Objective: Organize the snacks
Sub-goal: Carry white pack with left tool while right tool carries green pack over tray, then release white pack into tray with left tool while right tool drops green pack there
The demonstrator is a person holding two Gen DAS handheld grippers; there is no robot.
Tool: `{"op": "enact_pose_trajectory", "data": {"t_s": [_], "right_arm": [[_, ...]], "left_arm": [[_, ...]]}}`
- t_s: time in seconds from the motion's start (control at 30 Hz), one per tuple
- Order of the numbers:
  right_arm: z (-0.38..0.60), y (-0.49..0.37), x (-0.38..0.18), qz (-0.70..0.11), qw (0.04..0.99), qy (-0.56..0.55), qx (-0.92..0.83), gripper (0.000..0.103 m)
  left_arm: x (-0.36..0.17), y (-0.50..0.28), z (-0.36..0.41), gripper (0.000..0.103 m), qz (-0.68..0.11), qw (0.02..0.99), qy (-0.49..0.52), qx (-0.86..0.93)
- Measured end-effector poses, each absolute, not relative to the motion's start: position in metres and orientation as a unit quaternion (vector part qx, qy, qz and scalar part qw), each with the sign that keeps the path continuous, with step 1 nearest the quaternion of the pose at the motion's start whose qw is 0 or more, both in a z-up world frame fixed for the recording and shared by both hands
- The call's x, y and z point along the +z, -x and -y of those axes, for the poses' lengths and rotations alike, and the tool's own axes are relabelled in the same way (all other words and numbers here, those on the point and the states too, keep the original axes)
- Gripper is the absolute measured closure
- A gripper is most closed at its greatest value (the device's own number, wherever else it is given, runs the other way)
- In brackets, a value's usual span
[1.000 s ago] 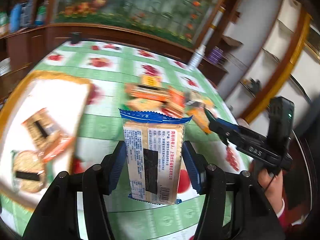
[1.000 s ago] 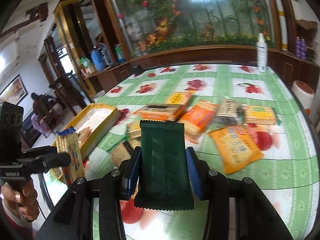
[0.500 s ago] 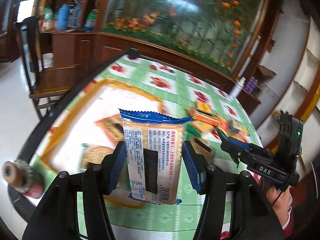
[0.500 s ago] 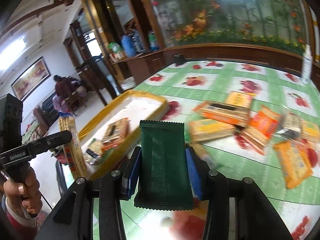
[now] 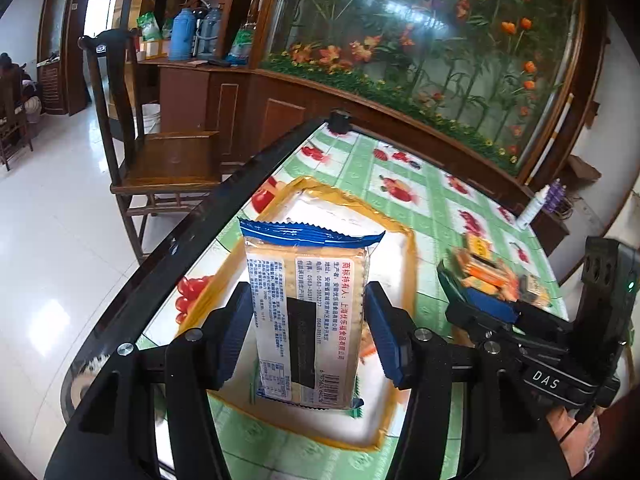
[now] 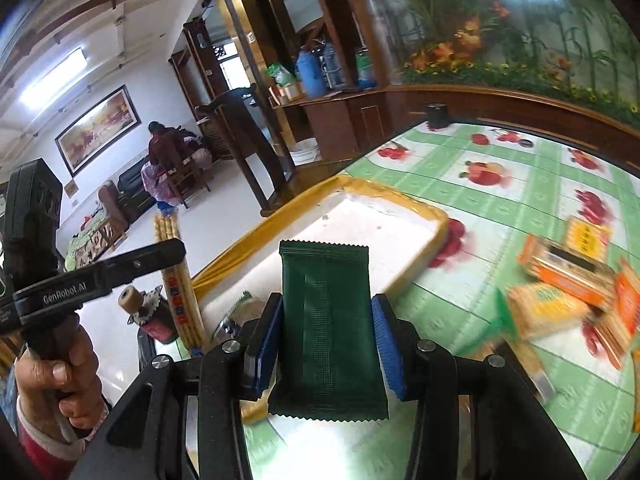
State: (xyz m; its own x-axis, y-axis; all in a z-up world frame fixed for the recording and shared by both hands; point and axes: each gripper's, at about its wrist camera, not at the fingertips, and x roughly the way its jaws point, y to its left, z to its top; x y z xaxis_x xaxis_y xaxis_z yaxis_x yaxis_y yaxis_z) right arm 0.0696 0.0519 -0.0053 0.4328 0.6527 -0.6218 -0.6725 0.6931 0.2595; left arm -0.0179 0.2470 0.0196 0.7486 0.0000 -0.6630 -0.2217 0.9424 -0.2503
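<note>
My left gripper [image 5: 307, 322] is shut on an upright cracker pack [image 5: 308, 264] with a blue top seam, over the near part of the yellow-rimmed white tray [image 5: 412, 264]. My right gripper [image 6: 326, 340] is shut on a dark green packet [image 6: 326, 304], held upright above the tray's [image 6: 380, 216] near end. In the right wrist view the left gripper [image 6: 160, 252] and its cracker pack [image 6: 178, 280] show edge-on at the left. In the left wrist view the right gripper [image 5: 476, 300] stands at the right. A pile of loose snacks [image 6: 560, 280] lies right of the tray.
The tray sits by the table's black left edge [image 5: 200, 232]; a wooden chair [image 5: 168, 160] stands beyond it. A wrapped snack [image 6: 240, 308] lies in the tray's near end. A white bottle [image 5: 532, 208] stands at the far right. A person [image 6: 164, 152] sits far off.
Both grippers have swung left, away from the snack pile and over the tray, each still holding its packet. The chair and floor have come into view.
</note>
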Motion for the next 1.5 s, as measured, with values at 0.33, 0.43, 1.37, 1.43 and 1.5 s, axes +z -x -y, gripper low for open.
{"op": "enact_pose_trajectory", "data": {"t_s": [0.33,0.43,1.37,1.43,1.5], "right_arm": [[-0.108,-0.121,-0.03,-0.387,0.842,0.029,0.375,0.058],[-0.117,-0.134,-0.04,-0.396,0.841,0.034,0.368,0.058],[-0.012,-0.126,-0.032,-0.384,0.872,-0.009,0.304,0.039],[0.01,-0.122,-0.031,-0.382,0.877,-0.011,0.29,0.039],[0.035,-0.118,-0.03,-0.379,0.885,-0.013,0.268,0.039]], "left_arm": [[-0.004,-0.016,-0.255,0.047,-0.382,0.909,0.138,0.089],[-0.004,-0.018,-0.258,0.047,-0.382,0.909,0.133,0.098],[0.013,-0.015,-0.22,0.022,-0.362,0.914,0.101,0.15],[0.014,-0.017,-0.206,0.022,-0.362,0.917,0.099,0.136],[0.014,-0.021,-0.187,0.022,-0.366,0.918,0.093,0.118]]}}
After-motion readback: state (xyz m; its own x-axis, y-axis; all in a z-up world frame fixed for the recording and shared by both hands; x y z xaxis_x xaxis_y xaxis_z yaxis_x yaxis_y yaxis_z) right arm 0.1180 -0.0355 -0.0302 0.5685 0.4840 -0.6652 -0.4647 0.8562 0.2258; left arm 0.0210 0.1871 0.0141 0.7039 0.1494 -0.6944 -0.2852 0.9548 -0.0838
